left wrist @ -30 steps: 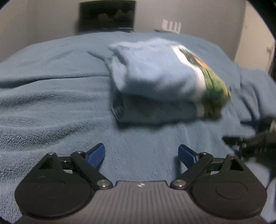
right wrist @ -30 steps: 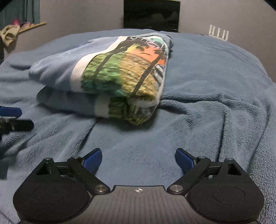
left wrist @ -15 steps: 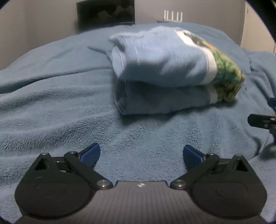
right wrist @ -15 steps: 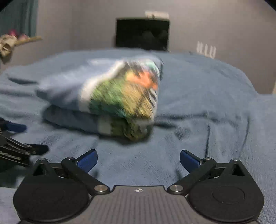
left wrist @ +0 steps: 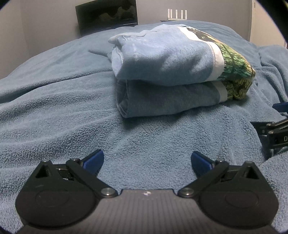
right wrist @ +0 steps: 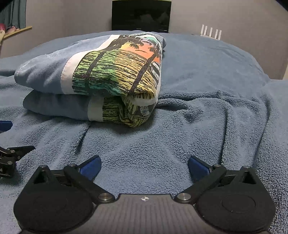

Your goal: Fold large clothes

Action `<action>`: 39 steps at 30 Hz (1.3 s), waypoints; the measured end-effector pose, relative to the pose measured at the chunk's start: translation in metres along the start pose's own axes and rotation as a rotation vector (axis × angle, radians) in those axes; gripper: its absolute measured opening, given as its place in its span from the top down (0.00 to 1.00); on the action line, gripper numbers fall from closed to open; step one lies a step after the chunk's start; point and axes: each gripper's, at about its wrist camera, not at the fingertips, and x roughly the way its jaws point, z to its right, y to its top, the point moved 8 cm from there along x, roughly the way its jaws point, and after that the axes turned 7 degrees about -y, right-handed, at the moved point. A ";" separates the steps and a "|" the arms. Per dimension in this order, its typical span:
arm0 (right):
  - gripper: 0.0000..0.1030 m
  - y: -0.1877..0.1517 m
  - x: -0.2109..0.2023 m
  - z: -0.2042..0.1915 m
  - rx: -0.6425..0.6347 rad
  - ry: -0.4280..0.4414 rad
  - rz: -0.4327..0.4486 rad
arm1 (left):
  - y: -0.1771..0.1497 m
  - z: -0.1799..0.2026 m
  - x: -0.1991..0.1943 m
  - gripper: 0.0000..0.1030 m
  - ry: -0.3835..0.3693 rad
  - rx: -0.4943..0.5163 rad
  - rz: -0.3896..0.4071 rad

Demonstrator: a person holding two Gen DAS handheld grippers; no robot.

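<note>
A light blue garment with a colourful palm-tree print lies folded in a thick bundle (left wrist: 169, 72) on the blue fleece blanket (left wrist: 54, 111). It also shows in the right wrist view (right wrist: 100, 79), print side facing me. My left gripper (left wrist: 147, 160) is open and empty, low over the blanket, a short way in front of the bundle. My right gripper (right wrist: 144, 166) is open and empty, also short of the bundle. Each gripper shows at the edge of the other's view, the right one (left wrist: 273, 133) and the left one (right wrist: 10, 156).
The blanket covers a bed and has folds on the right (right wrist: 225, 111). A dark screen (right wrist: 141, 15) and a white router (right wrist: 210, 33) stand at the back wall. A shelf with a curtain (right wrist: 16, 27) is at the far left.
Both grippers have drawn slightly back and lowered, still open. The folded bundle has not moved.
</note>
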 end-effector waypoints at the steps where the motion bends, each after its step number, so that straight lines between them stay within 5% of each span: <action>1: 0.00 0.000 0.000 0.001 -0.003 -0.002 0.000 | 0.000 0.000 0.000 0.00 0.000 0.001 0.000; 39: 0.00 0.001 0.003 -0.001 -0.019 -0.007 -0.001 | 0.000 0.000 0.000 0.00 -0.001 0.001 -0.001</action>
